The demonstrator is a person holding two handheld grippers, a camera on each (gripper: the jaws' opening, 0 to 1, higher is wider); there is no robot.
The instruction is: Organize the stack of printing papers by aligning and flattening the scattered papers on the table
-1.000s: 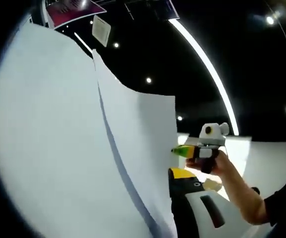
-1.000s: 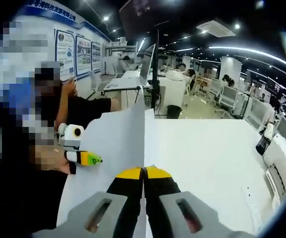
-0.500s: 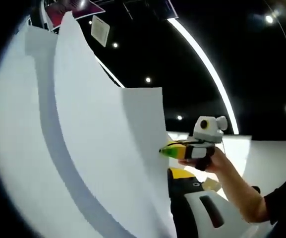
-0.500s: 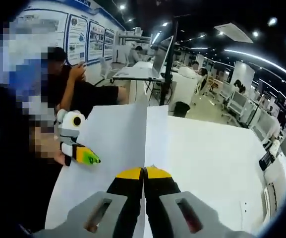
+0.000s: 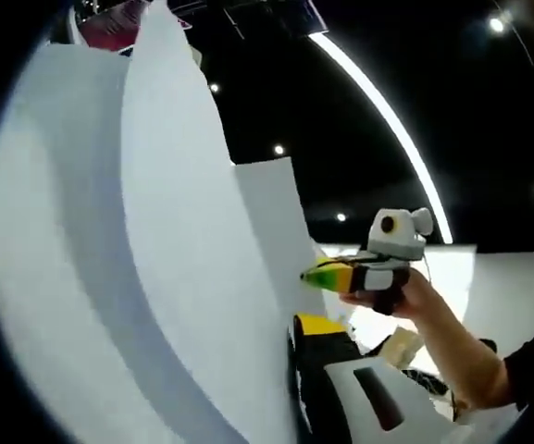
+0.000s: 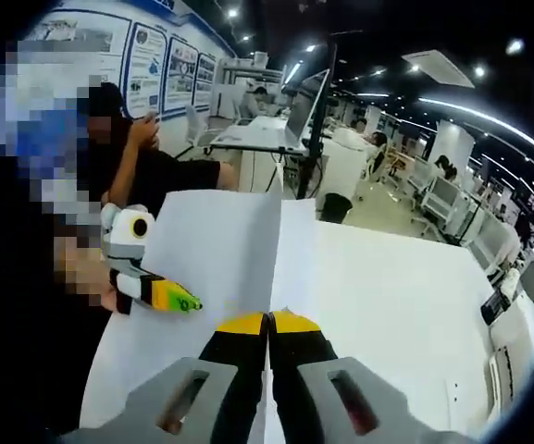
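In right gripper view, right gripper (image 6: 268,321) has its fingers closed on the papers (image 6: 220,268), held upright above the white surface (image 6: 405,296). Left gripper (image 6: 155,294) is just beside the sheets (fingers' state: cannot tell). In left gripper view, papers (image 5: 155,277) curve close to lens, w/ right gripper (image 5: 327,276) at their edge.

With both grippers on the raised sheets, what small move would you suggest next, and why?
Probably lower the papers edge-down onto the white table and tap them. The right gripper is shut on the held-up sheets, the left gripper meets their side, and the edges look staggered.
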